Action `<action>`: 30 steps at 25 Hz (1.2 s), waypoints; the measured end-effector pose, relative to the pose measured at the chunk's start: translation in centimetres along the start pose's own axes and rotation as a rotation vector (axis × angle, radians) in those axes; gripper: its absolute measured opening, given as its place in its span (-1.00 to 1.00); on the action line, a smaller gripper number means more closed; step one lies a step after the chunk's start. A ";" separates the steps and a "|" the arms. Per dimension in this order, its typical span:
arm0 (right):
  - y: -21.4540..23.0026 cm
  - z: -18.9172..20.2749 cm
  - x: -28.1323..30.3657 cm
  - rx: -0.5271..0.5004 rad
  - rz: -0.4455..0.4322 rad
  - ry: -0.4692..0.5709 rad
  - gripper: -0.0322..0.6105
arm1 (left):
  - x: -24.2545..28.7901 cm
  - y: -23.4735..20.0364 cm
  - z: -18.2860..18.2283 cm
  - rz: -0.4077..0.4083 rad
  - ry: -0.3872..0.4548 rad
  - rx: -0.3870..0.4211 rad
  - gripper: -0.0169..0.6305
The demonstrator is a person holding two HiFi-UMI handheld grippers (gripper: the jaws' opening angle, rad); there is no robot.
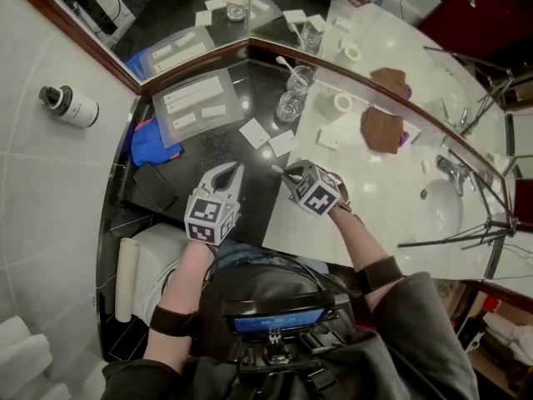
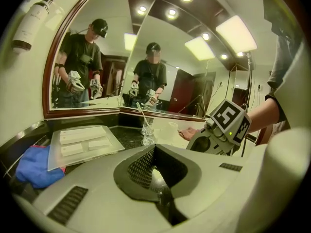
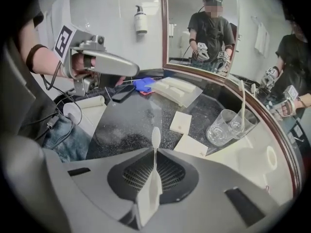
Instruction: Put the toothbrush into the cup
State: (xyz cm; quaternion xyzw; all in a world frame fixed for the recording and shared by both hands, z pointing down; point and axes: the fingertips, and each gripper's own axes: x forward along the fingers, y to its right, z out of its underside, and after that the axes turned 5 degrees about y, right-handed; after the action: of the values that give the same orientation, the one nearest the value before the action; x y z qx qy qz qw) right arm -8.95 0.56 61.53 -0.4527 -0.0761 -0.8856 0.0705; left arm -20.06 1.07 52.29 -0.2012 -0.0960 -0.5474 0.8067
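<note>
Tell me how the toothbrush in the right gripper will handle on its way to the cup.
The toothbrush, pinched in the right gripper, looks thin and light, so it should lift easily. Its smooth, narrow handle may pivot or slip in that grip. It juts out straight beyond the jaws, so it is probably fairly stiff.

Bare dark counter [image 1: 215, 146] before the glasses [image 1: 289, 107], flat white packets [image 1: 255, 132] between, mirror [image 1: 191, 15] close behind

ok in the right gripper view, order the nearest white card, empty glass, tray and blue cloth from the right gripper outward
1. white card, just ahead of the right gripper
2. empty glass, ahead right
3. tray, beyond the cards
4. blue cloth, farthest, left of tray
</note>
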 end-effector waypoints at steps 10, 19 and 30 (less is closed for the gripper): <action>2.6 -3.0 -7.9 0.114 0.170 0.320 -0.78 | 1.3 1.0 -2.1 0.015 0.000 0.037 -0.94; 5.1 0.7 -15.6 0.345 0.344 0.637 -0.78 | 2.7 3.1 -2.9 0.045 -0.002 0.068 -0.94; 8.2 1.8 -18.6 0.514 0.409 0.907 -0.78 | 3.9 5.5 -2.1 0.059 -0.036 0.091 -0.94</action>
State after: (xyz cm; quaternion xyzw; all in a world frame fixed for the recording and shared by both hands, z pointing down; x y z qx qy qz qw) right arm 4.82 -6.11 48.05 -0.0001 -0.1622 -0.9128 0.3747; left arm -13.69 -1.34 50.64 -0.1769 -0.1294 -0.5149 0.8288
